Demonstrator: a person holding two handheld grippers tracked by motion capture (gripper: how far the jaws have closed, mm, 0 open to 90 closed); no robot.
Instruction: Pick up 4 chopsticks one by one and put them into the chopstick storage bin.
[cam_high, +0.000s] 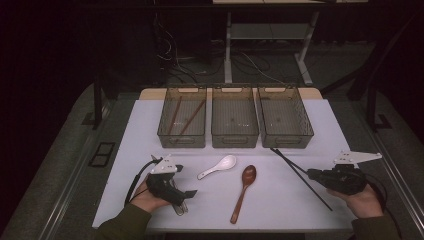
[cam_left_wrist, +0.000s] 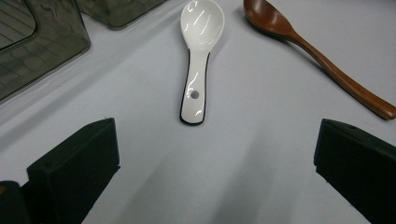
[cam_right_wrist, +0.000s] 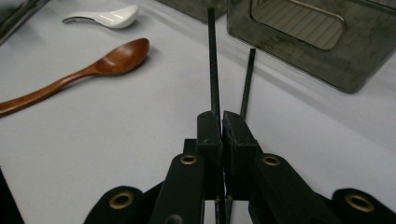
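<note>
Jaws: your right gripper (cam_right_wrist: 220, 122) clamps one black chopstick (cam_right_wrist: 213, 56) before the right bin (cam_high: 285, 117), left gripper (cam_left_wrist: 215, 154) wide; next, lift it into a bin

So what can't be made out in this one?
- Right gripper view: the right hand-held gripper is shut on one black chopstick; the pads hide the clamped stretch. The second chopstick runs behind the jaws, so contact there is unclear.
- Left gripper view: the brown wooden spoon has its bowl cut by the top edge.
- High view: items in the left bin are too small and dim to identify.
</note>
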